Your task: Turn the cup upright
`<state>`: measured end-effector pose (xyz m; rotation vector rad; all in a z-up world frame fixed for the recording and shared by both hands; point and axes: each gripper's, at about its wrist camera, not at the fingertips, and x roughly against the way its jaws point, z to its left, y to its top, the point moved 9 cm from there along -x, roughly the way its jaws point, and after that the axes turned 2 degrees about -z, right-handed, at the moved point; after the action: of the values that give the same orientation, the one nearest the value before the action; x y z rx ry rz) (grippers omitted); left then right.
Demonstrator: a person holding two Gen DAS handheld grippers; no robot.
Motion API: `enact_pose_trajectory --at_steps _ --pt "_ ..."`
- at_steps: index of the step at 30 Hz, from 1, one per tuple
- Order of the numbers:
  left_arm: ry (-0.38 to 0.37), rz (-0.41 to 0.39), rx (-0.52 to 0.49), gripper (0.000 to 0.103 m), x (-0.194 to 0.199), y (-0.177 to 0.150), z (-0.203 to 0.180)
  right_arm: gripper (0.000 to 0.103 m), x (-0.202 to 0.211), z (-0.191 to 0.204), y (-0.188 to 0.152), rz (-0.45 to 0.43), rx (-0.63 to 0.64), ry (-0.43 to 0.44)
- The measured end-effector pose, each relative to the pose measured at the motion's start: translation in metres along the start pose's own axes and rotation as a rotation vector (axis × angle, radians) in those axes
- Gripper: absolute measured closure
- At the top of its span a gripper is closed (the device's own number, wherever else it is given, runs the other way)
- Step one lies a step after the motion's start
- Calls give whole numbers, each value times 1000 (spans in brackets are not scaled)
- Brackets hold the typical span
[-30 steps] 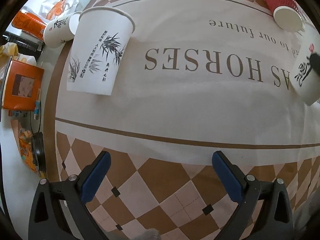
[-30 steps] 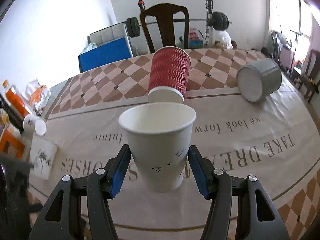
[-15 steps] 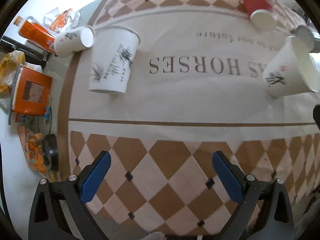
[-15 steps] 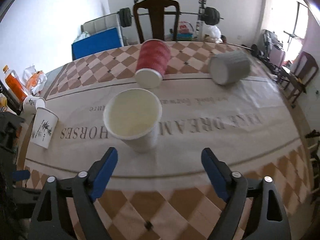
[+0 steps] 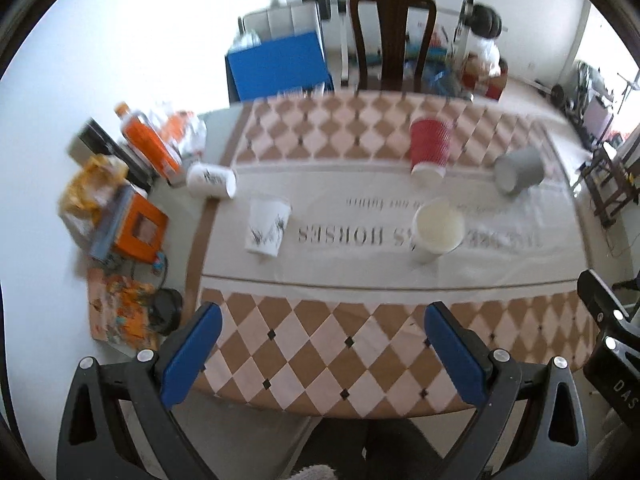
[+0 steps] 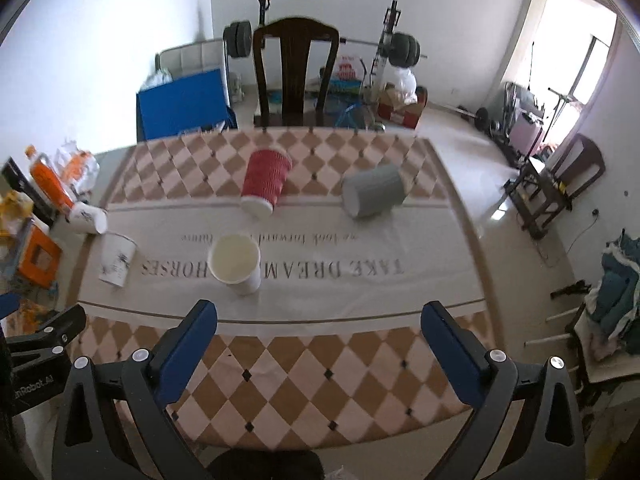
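A white paper cup (image 5: pixel 436 230) (image 6: pixel 236 264) stands upright, mouth up, on the printed tablecloth. A second white cup with bamboo print (image 5: pixel 266 226) (image 6: pixel 117 259) stands upright at the left. A red ribbed cup (image 5: pixel 430 148) (image 6: pixel 265 182), a grey cup (image 5: pixel 518 170) (image 6: pixel 372 196) and a small white cup (image 5: pixel 212 181) (image 6: pixel 89 218) lie on their sides. My left gripper (image 5: pixel 320 346) and right gripper (image 6: pixel 318 342) are both open and empty, held back over the table's near edge.
Orange bottles (image 5: pixel 150 146), an orange box (image 5: pixel 138 232) and snack bags crowd the table's left edge. A dark wooden chair (image 6: pixel 296 76) stands behind the table (image 6: pixel 320 384). Gym weights and clutter fill the room beyond.
My right gripper opened, left the white cup upright on the cloth and pulled back. Both grippers rose and drew away toward the near edge.
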<state>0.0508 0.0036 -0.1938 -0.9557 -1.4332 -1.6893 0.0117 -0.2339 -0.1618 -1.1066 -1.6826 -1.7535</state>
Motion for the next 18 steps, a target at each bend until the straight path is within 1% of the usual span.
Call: enact_pose_trajectory --at_steps 3,7,13,18 --pt "-2 -38 15 0 29 6 -1 0 32 -10 12 -22 -7 2" --pt "-9 -57 30 0 53 9 -1 0 62 -20 20 -26 -20 23" --pt "-20 -64 55 0 74 6 -2 0 92 -26 24 -42 -18 55" --pt "-17 -91 77 0 88 8 1 0 106 -27 25 -56 -12 60"
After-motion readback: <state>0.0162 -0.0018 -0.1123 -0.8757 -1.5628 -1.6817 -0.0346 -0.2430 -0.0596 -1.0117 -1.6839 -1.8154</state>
